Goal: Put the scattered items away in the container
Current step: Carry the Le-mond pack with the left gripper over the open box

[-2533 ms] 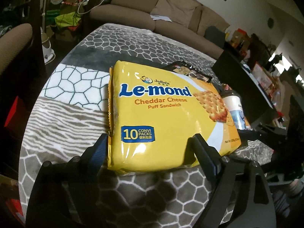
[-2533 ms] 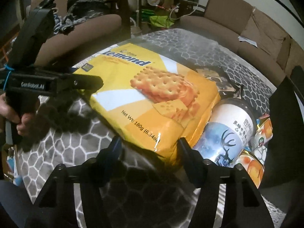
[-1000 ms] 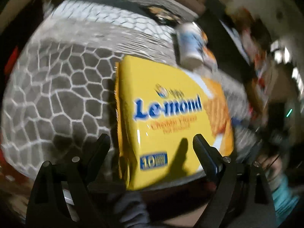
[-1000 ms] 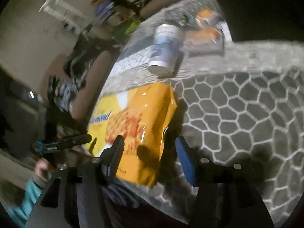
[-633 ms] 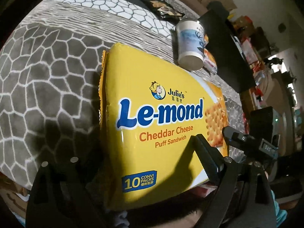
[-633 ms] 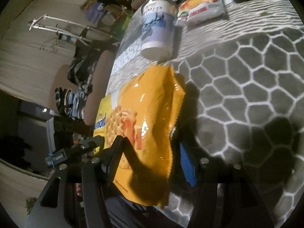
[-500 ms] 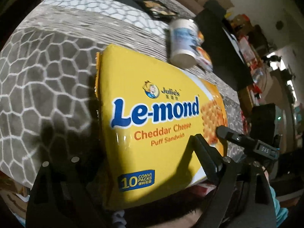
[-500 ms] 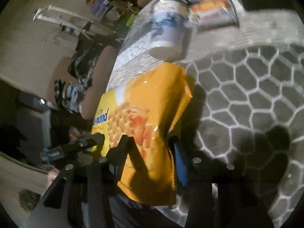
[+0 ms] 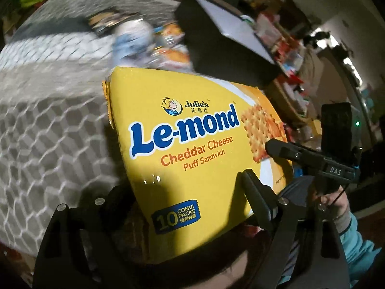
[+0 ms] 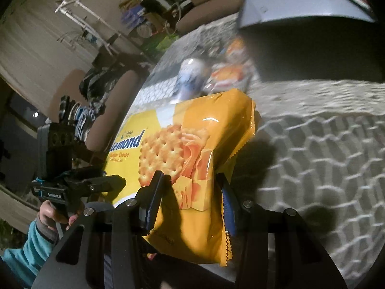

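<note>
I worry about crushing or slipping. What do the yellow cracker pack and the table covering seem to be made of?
Cracker pack: looks like glossy plastic film, given the bright glare spots, creases and zigzag-cut sealed edge; likely slippery. Table covering: seems matte fabric with a printed honeycomb pattern; motion blur leaves this uncertain.

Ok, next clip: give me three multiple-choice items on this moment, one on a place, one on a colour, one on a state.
1. In the left wrist view, the black container lies: A) beyond the cracker pack, to the upper right; B) under the pack; C) nearer than the pack.
2. The pack is mainly: A) red; B) yellow; C) green.
3. The pack is: A) lying untouched; B) inside the container; C) gripped by the left tool and the right tool.

Key: 1A, the container shows past the pack's far edge. 2B, the wrapper is yellow. 3C, both tools' jaws have just been closing with the pack between them, and it looks sharp while the patterned cloth blurs.
</note>
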Demonstrator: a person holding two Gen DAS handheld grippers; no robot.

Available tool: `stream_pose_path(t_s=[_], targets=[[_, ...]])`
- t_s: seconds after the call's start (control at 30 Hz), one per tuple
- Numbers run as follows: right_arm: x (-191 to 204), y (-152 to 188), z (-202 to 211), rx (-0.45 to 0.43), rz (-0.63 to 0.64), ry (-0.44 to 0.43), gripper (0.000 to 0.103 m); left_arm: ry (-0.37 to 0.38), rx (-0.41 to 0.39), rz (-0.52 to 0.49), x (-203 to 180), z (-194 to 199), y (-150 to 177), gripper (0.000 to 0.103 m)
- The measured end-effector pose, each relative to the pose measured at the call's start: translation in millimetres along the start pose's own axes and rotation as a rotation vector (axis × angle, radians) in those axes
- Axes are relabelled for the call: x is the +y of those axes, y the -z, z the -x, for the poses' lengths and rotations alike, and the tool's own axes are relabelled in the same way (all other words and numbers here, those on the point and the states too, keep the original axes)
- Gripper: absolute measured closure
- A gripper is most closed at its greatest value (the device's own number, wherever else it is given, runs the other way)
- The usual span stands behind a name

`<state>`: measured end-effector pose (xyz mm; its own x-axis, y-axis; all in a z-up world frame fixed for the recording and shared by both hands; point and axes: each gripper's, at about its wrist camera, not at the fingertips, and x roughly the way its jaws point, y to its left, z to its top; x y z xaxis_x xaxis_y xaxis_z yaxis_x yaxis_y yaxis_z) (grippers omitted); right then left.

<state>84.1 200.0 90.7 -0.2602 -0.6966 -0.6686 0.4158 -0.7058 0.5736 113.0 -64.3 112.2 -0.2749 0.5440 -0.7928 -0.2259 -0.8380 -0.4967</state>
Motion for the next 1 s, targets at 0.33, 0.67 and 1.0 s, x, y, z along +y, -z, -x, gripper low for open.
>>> stream_pose_path(t_s=[0.33,0.67,1.0], targets=[[-41,-86,84,-0.11,0.04,0.106,0.058,0.074,-0.03,-0.092,-84,-27,-119,0.021],[-109,-223,97,-0.166,0.022,0.184,0.058,0.051,-0.054,-0.126,-123,-78,-280,0.021],[-198,-309,42,-0.074,-0.022,0.28,0.058,-0.057,0.012,-0.133,-121,-179,-373,0.021]])
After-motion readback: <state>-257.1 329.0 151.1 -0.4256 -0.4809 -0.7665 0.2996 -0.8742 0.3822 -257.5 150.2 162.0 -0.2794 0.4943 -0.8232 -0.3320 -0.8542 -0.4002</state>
